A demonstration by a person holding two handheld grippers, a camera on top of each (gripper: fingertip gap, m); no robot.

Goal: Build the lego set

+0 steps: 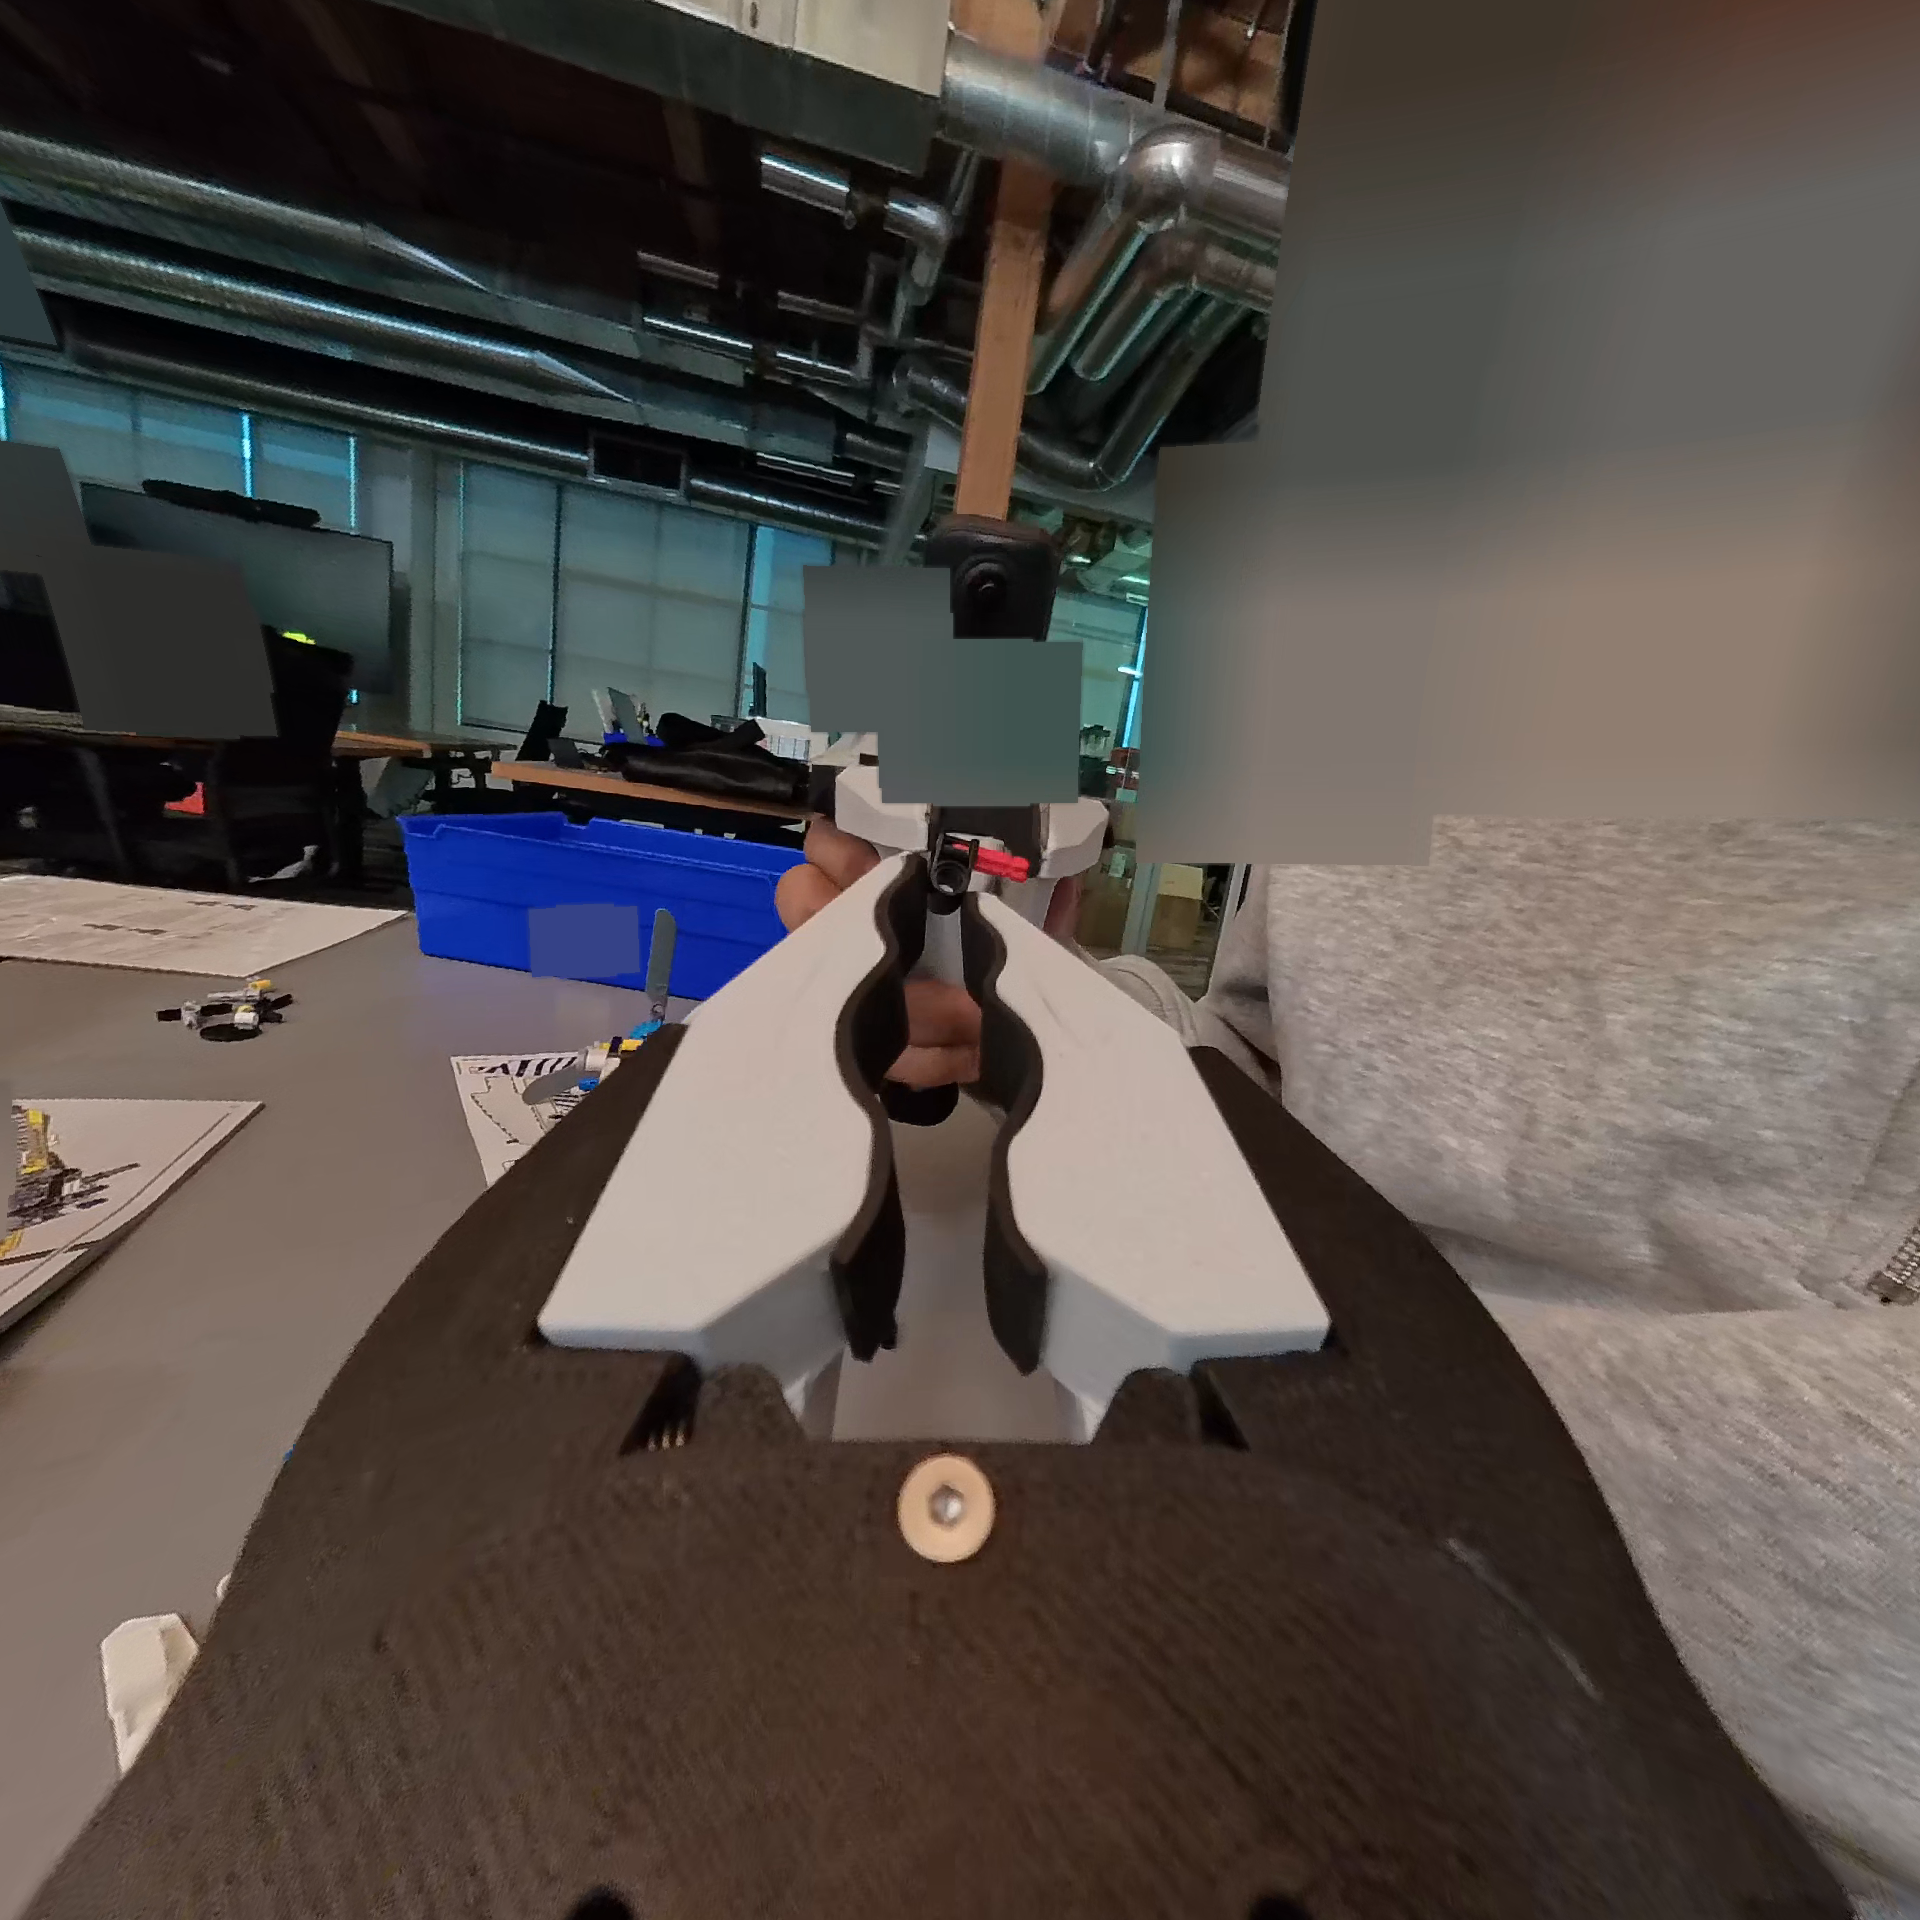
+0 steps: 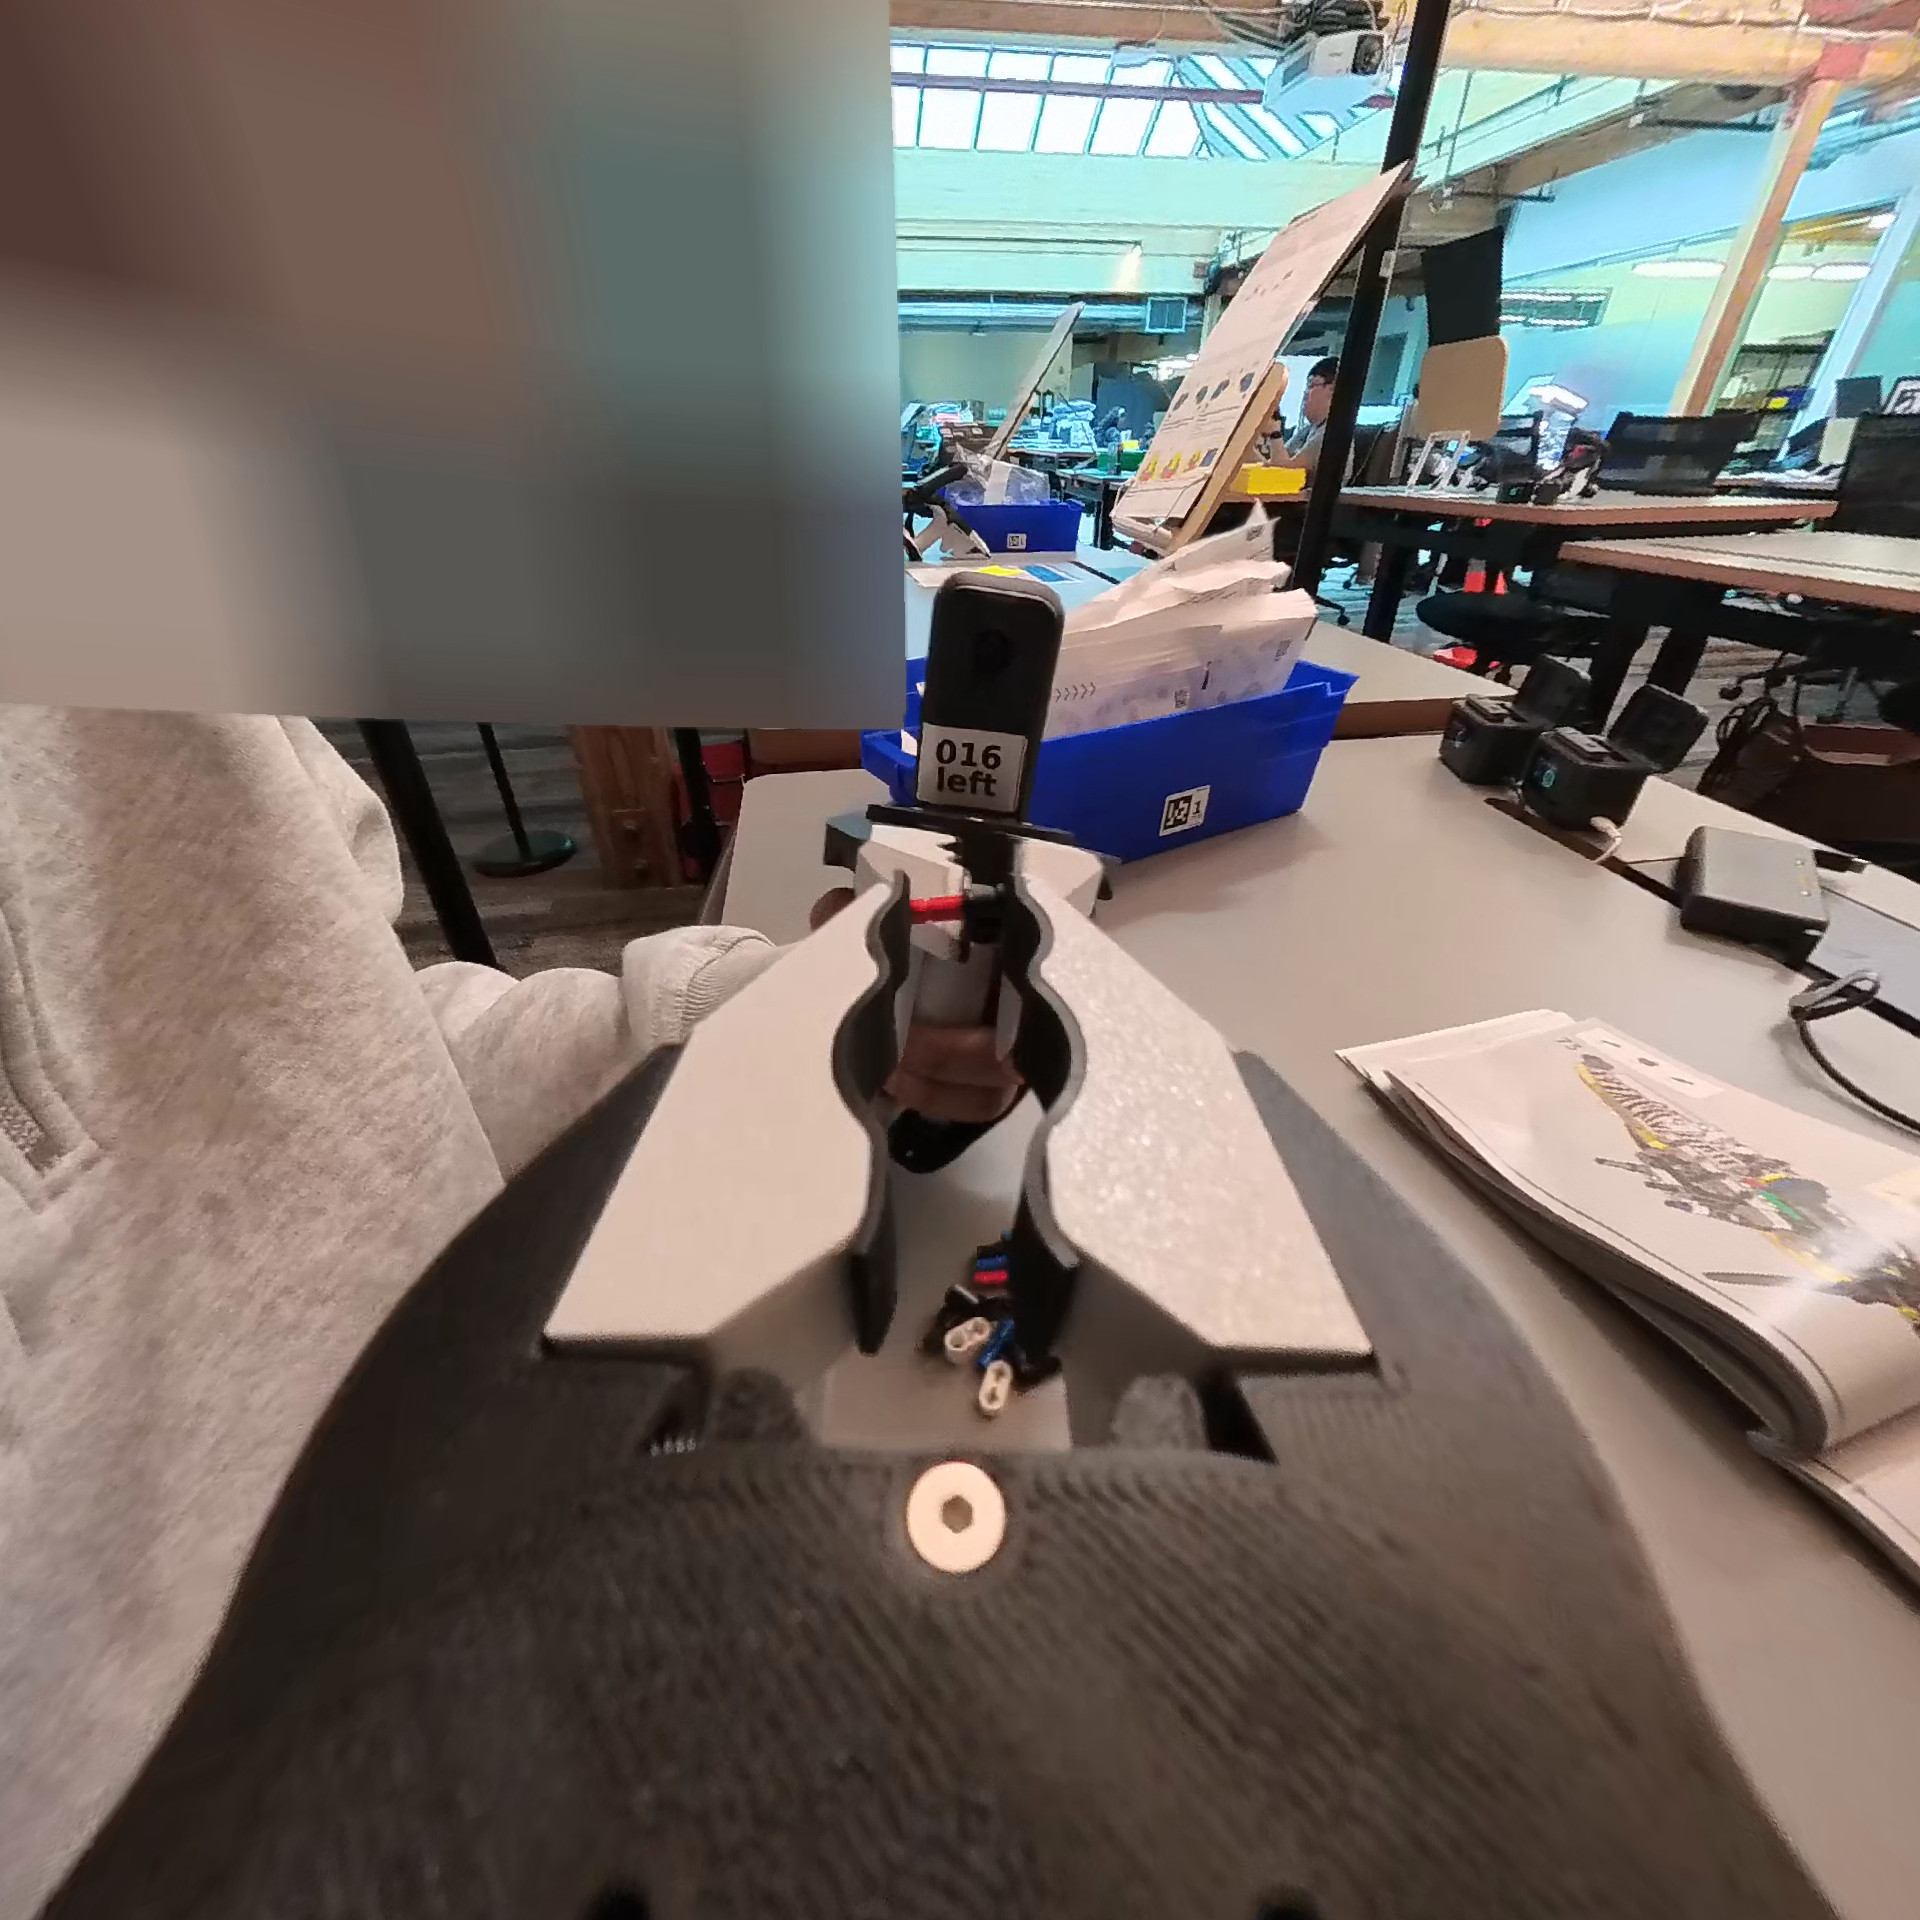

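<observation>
My left gripper and right gripper are held up above the table and meet tip to tip. The left gripper is shut on a small black connector with a round hole. A red pin sticks out of the connector's right side. In the right wrist view the red pin and the black connector lie across the narrow gap between my right fingertips, which close on them. Several loose small pieces lie on the table below the right gripper.
A person's grey sweatshirt is close beside both grippers. There is a blue bin behind, also in the right wrist view. An open instruction booklet lies at right. A small built part and booklets lie at left. Left and right tips are no more than a few centimetres apart.
</observation>
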